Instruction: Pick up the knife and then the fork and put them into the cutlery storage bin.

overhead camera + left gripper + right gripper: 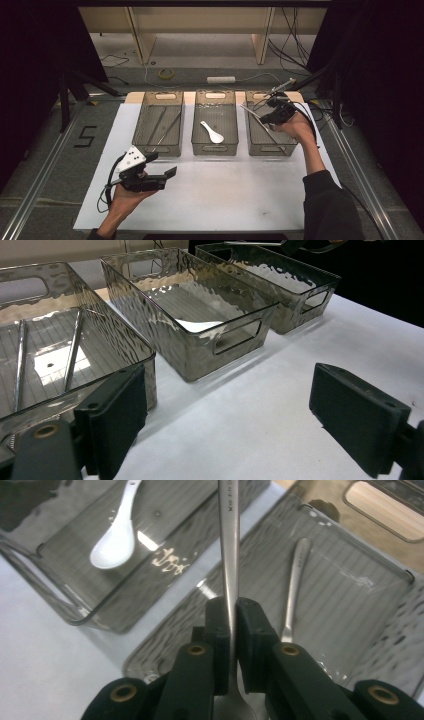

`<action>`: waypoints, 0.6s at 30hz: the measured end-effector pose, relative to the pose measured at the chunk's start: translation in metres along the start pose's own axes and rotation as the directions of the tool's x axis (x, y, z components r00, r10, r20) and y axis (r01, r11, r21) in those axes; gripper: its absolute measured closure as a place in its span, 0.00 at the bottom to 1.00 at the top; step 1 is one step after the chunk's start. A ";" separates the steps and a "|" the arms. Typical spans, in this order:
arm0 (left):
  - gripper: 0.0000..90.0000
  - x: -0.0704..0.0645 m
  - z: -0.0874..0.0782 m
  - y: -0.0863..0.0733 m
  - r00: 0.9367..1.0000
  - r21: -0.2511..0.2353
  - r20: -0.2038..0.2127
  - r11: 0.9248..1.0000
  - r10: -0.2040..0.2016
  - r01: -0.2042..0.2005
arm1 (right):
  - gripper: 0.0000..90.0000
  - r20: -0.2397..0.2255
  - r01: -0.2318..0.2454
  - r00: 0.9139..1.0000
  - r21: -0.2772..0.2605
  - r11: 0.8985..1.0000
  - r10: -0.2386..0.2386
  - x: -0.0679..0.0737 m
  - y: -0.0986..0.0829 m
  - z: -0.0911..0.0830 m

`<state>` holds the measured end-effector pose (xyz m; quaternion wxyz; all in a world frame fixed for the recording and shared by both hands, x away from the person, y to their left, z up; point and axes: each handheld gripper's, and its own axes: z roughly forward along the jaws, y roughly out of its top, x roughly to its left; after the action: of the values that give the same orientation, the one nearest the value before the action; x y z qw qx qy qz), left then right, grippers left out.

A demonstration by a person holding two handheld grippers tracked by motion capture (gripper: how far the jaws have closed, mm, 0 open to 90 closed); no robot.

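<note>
A white-covered tabletop point(225, 195) carries three clear smoky-grey plastic bins side by side. The person's right tool point(272, 114) hovers over the right bin point(252, 142), with its black jaws pinched shut on the flat handle of a slim silver metal utensil point(228, 545). In the right gripper view the handle rises straight up from between the jaws, crossing above the gap between the right and middle bins. In the high view the utensil point(251, 112) sticks out from the tool toward the left, held in the air above the bin's near-left part. A second silver metal utensil point(295, 587) lies flat on the ribbed floor of the right bin.

The middle bin point(215, 148) holds a white ceramic soup spoon point(212, 132), lying with its bowl nearer the person. The left bin point(142, 125) holds two long thin metal chopsticks point(161, 125) lying lengthwise.

The left tool point(170, 172) hangs above the bare tabletop in front of the left bin, well apart from the right tool. Its jaws stand wide apart with nothing between them.
</note>
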<state>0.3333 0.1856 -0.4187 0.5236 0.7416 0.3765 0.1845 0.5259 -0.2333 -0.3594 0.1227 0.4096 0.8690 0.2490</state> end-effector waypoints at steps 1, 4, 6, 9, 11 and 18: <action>0.17 0.000 0.000 0.000 1.000 -0.001 -0.001 1.000 0.000 0.000 | 0.95 0.009 -0.003 1.000 -0.001 1.000 0.003 -0.002 0.000 0.000; 0.17 0.000 0.000 0.000 1.000 0.001 -0.001 1.000 -0.001 0.001 | 0.95 0.025 -0.023 0.999 0.000 1.000 0.023 -0.008 -0.001 0.003; 0.17 0.000 0.000 0.000 1.000 -0.001 -0.001 1.000 0.000 0.000 | 0.95 0.039 -0.042 0.998 0.002 0.999 0.042 -0.012 -0.002 0.005; 0.17 0.000 0.000 0.000 1.000 0.000 0.000 1.000 -0.001 0.001 | 0.95 0.049 -0.062 0.997 0.005 0.998 0.062 -0.016 -0.002 0.009; 0.17 0.000 0.000 0.000 1.000 0.000 0.000 1.000 0.000 0.000 | 0.95 0.058 -0.072 0.996 0.006 0.997 0.072 -0.018 -0.002 0.012; 0.17 0.000 0.000 0.000 1.000 -0.002 0.001 1.000 0.000 0.000 | 0.94 0.083 -0.120 0.989 0.006 0.993 0.119 -0.023 -0.003 0.018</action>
<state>0.3333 0.1858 -0.4186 0.5245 0.7413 0.3761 0.1845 0.5460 -0.2467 -0.3759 0.1409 0.4715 0.8385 0.2340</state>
